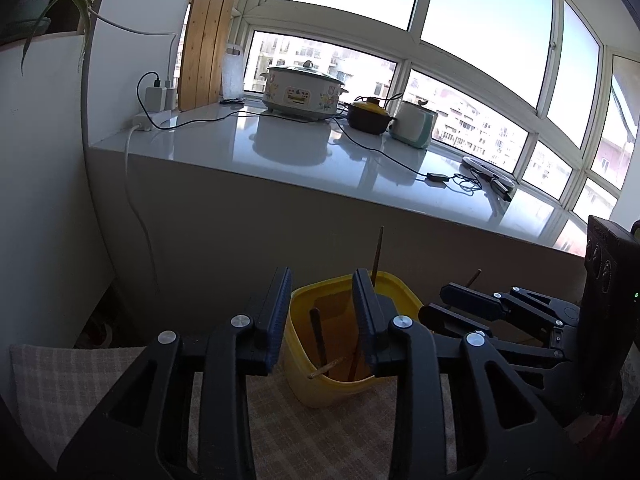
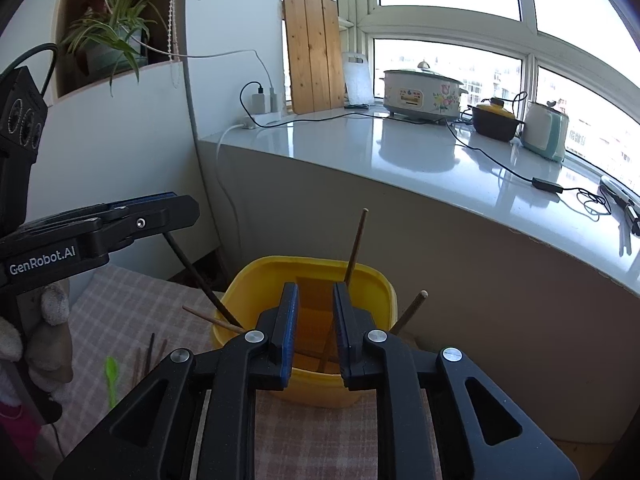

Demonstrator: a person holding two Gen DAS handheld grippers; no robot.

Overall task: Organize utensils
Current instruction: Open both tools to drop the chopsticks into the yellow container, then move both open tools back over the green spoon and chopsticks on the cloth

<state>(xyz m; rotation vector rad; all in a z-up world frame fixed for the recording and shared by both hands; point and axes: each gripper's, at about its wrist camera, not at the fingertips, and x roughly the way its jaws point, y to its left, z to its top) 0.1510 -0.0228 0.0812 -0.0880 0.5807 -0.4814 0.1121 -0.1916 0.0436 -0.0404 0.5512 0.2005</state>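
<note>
A yellow plastic tub stands on a checked cloth and holds several brown chopsticks leaning against its walls. My left gripper is open and empty, its fingers astride the tub's near rim. My right gripper hovers over the tub's mouth, jaws parted a little, nothing between them. In the right wrist view the left gripper shows at the left, a dark chopstick slanting just below it into the tub. The right gripper shows at the right of the left wrist view.
More chopsticks and a green plastic spoon lie on the cloth left of the tub. Behind rises a grey counter with a cooker, pots, cables and a wooden board.
</note>
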